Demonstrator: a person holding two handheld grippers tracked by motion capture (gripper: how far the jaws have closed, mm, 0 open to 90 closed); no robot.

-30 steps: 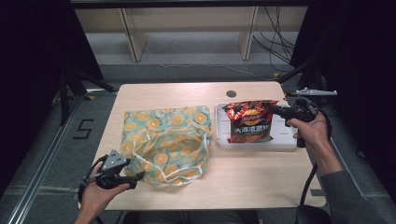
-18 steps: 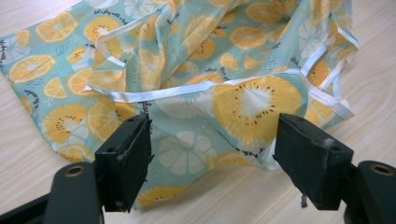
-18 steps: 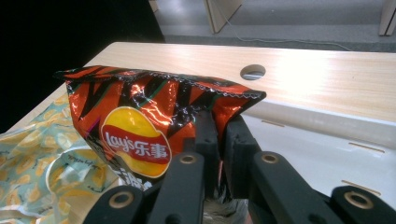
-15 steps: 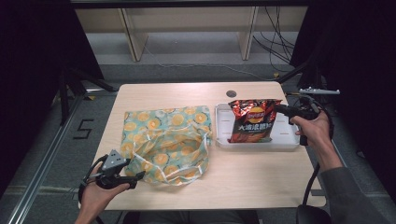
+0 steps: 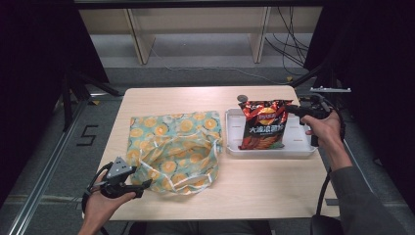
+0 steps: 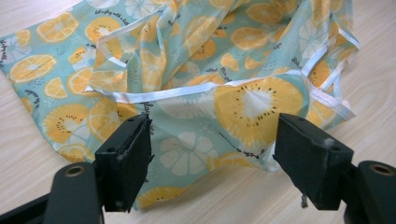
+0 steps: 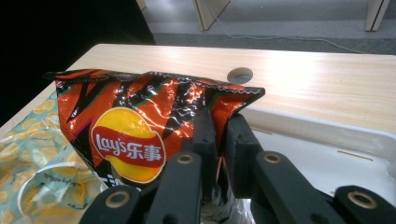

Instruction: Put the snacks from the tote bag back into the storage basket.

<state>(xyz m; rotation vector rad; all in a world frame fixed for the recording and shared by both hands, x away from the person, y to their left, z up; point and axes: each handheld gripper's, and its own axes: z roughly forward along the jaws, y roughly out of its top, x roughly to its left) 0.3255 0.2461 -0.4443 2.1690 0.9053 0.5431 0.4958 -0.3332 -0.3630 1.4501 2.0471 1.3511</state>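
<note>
Colours and patterns of the objects on the pale wood-grain table [image 5: 254, 181].

The crisp packet [image 5: 263, 124] is glossy orange-red with black flame-like stripes, a yellow disc crossed by a red band with white lettering, and white characters on a black field. The cloth bag [image 5: 176, 147] is pale turquoise, printed with orange and white citrus slices, edged with white binding. The tray [image 5: 298, 151] is white. Both grippers' jaws are matt black.
</note>
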